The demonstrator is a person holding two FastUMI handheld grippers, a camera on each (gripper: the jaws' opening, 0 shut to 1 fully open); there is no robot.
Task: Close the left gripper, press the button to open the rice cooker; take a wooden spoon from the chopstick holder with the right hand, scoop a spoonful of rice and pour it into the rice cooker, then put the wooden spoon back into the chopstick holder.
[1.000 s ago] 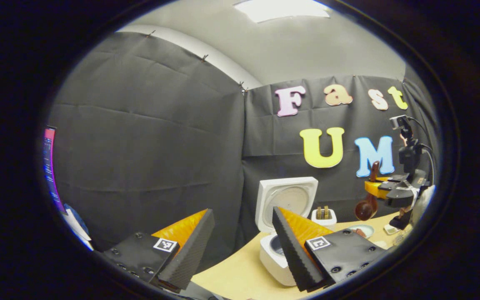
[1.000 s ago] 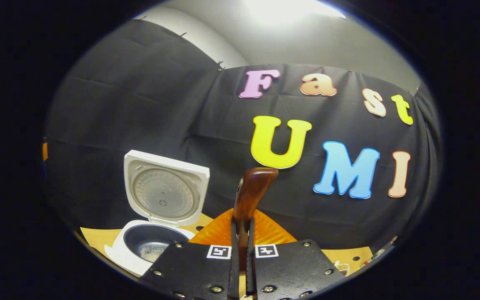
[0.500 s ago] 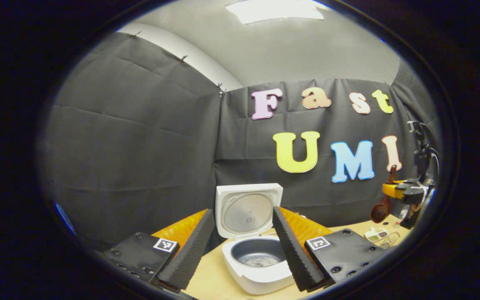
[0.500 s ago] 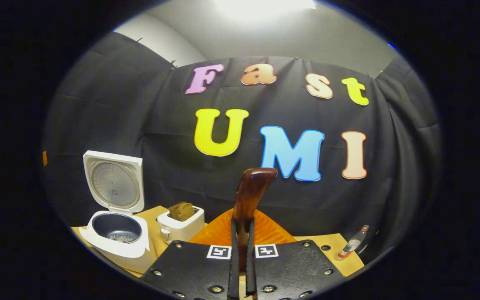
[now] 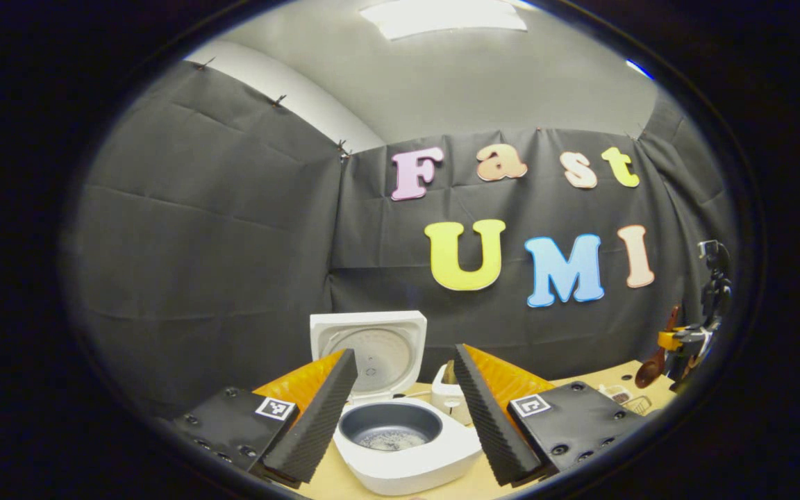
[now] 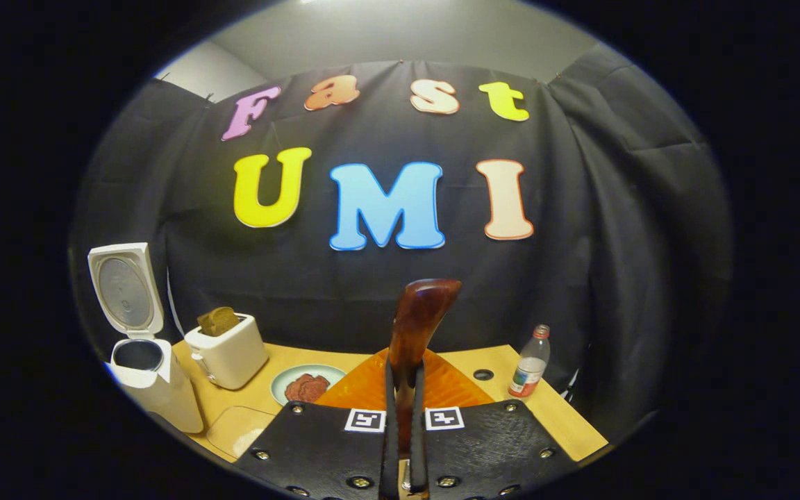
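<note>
The white rice cooker [image 5: 407, 462] stands with its lid [image 5: 372, 344] up, a little rice at the bottom of its dark pot. My left gripper [image 5: 403, 351] is open, its fingers framing the cooker from the near side without touching it. My right gripper [image 6: 403, 371] is shut on the brown wooden spoon [image 6: 417, 323], whose handle rises upright between the fingers. In the left gripper view, the right gripper [image 5: 685, 340] hangs far to the right with the spoon's bowl [image 5: 648, 375] pointing down. The cooker [image 6: 143, 375] sits at the far left of the right gripper view.
On the wooden table [image 6: 560, 423], a white toaster [image 6: 228, 354] with bread stands beside the cooker. A plate [image 6: 282, 380] of reddish slices lies near the middle, a small bottle [image 6: 530, 361] to the right, and a clear tray [image 6: 237, 427] at the front.
The right gripper has swung right and away from the cooker, still holding the spoon. The left gripper has turned so the cooker now sits between its open fingers.
</note>
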